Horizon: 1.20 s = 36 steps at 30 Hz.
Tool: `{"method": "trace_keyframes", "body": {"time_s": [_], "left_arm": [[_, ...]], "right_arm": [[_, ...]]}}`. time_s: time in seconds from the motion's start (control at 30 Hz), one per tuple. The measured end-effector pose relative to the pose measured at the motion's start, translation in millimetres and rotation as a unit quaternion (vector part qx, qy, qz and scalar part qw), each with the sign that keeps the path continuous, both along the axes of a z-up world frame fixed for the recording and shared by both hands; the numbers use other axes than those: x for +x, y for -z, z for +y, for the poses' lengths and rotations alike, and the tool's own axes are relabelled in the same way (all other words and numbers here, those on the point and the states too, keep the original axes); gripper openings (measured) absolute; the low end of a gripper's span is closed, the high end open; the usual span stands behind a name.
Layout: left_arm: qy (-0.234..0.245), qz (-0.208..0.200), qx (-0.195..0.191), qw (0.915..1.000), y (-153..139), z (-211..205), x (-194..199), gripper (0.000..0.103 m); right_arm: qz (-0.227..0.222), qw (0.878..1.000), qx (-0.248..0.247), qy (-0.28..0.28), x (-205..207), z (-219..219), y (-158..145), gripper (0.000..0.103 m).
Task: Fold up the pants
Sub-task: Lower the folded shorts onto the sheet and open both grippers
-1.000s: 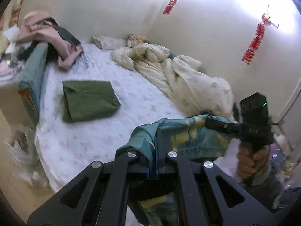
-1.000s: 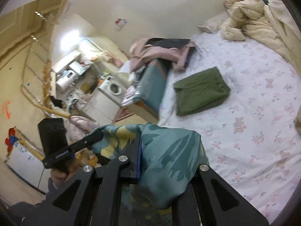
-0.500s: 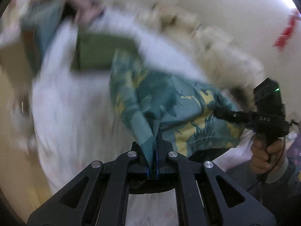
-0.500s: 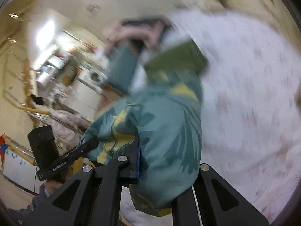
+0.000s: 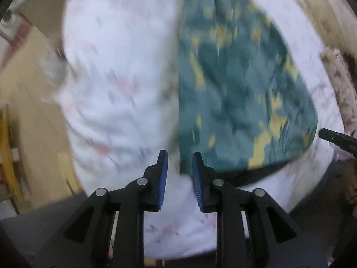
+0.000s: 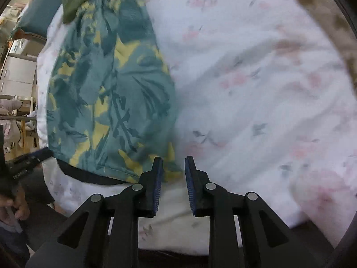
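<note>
Two grippers point down at the bed sheet, where the teal-and-yellow pants lie spread flat. The left gripper sits at the pants' near left corner, the right gripper at their near right corner. Both sets of jaws are opening with no cloth pinched between them.
</note>
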<state>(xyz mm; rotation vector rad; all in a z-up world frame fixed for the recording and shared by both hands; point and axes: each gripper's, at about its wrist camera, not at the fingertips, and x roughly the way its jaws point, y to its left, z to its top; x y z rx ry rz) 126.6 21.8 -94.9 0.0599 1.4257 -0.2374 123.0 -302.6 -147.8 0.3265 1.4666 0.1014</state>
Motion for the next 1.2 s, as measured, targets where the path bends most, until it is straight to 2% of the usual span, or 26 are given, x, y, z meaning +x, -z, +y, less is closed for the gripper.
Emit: {"method": "trace_keyframes", "body": {"time_s": [0.07,0.13,0.17,0.23,0.3,0.4,0.47,0.6,0.63,0.7,0.73,0.87,0.93,0.97,1.07,1.2], "left_arm": [[0.01,-0.026,-0.018,0.9994,-7.1,-9.5,2.1,0.019],[0.038,-0.03,-0.032,0.9983,-2.7,-29.9,2.5,0.019],[0.053,-0.029,-0.035,0.9976,0.7,-42.6,5.4,0.019],[0.066,-0.015,-0.027,0.9974,16.8,-64.9,11.7,0.019],[0.067,0.008,-0.034,0.9971,36.8,-67.1,15.6,0.019],[0.075,0.042,-0.007,0.9963,64.2,-67.1,9.6,0.019],[0.077,0.048,-0.008,0.9959,67.1,-62.7,1.2,0.019],[0.093,0.096,0.004,0.9909,69.6,-56.3,-24.7,0.019],[0.096,0.098,0.008,0.9905,67.3,-55.1,-28.1,0.019],[0.1,0.093,0.005,0.9907,55.2,-54.1,-29.7,0.019],[0.092,0.078,-0.005,0.9927,44.4,-53.9,-26.8,0.019],[0.07,-0.027,-0.036,0.9965,-4.8,-58.8,17.6,0.019],[0.055,-0.051,-0.054,0.9957,-10.7,-60.3,44.2,0.019],[0.052,-0.062,-0.067,0.9945,-7.6,-63.6,62.1,0.019],[0.035,-0.054,-0.056,0.9964,21.3,-68.5,98.2,0.019],[0.009,-0.022,-0.045,0.9987,66.1,-65.2,119.9,0.019]], "right_arm": [[-0.06,0.998,-0.014,-0.001,7.1,-0.7,-23.4,0.023],[-0.113,0.993,0.018,0.005,16.4,1.7,-35.8,0.023],[-0.124,0.991,0.047,0.002,23.4,5.8,-33.3,0.023],[-0.115,0.991,0.074,-0.008,37.3,18.8,-13.9,0.023],[-0.09,0.994,0.063,-0.017,45.8,31.2,15.7,0.023],[-0.03,0.998,0.037,-0.028,48.0,40.8,51.3,0.02],[-0.011,0.999,0.023,-0.042,42.4,43.3,59.0,0.018],[0.037,0.998,0.016,-0.049,22.4,36.0,58.1,0.018],[0.046,0.997,0.005,-0.06,15.9,34.5,56.4,0.018],[0.044,0.997,0.002,-0.069,11.5,31.3,47.4,0.019],[0.029,0.997,0.002,-0.07,12.5,30.5,39.7,0.023],[-0.06,0.996,0.04,-0.051,41.4,20.5,1.1,0.023],[-0.1,0.993,0.05,-0.037,67.9,17.2,-9.1,0.023],[-0.113,0.991,0.059,-0.034,79.3,18.1,-9.6,0.023],[-0.12,0.989,0.085,-0.024,115.5,25.4,3.7,0.023],[-0.083,0.993,0.088,0.002,146.4,27.0,38.3,0.022]]}}
